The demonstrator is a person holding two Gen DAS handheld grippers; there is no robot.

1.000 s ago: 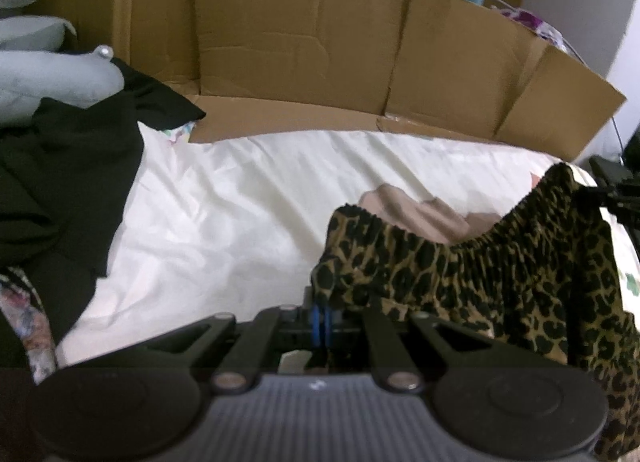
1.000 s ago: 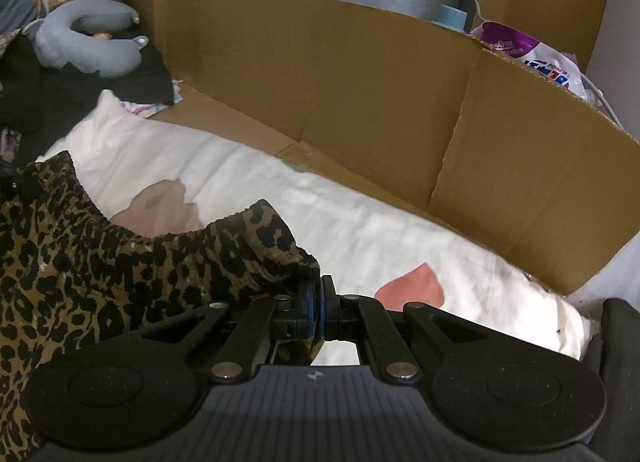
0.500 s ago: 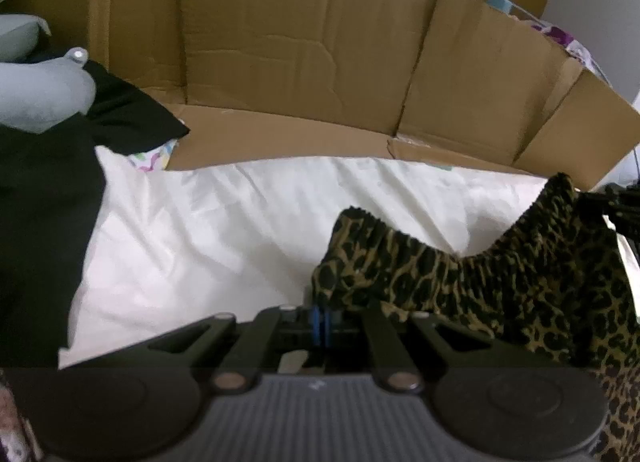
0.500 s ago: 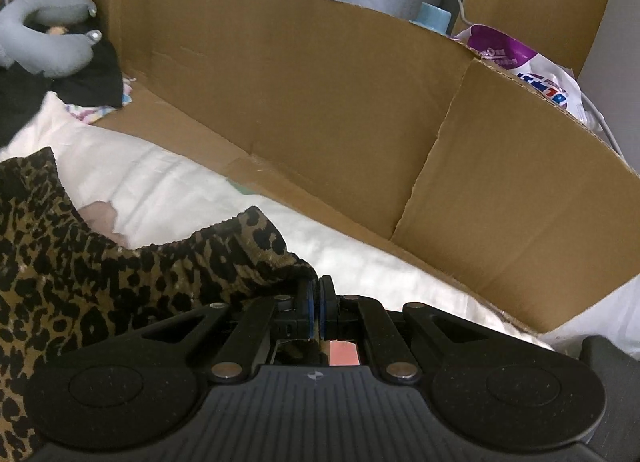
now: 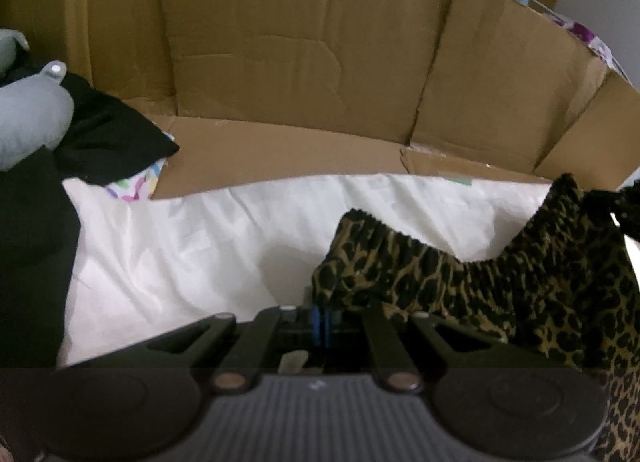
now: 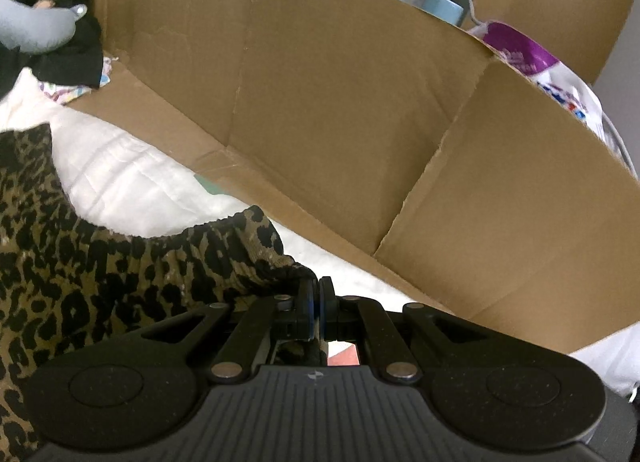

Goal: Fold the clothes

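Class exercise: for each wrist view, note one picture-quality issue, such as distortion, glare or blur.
Left wrist view: the fisheye bows the cardboard wall into an arc, and the white sheet looks washed out. Right wrist view: the leopard-print garment is smeared soft at the left edge, and the frame corners go dark.

Leopard-print garment (image 5: pixel 500 286) runs off the right and bottom edges of the left view, so its full shape can't be read; where it sits between the left gripper (image 5: pixel 322 316) pads is hidden by the gripper body. Black clothing (image 5: pixel 36 229) and grey pillow (image 5: pixel 28 121) are cut at the left edge. Print on the purple bag (image 6: pixel 532 57) is too blurred to read.
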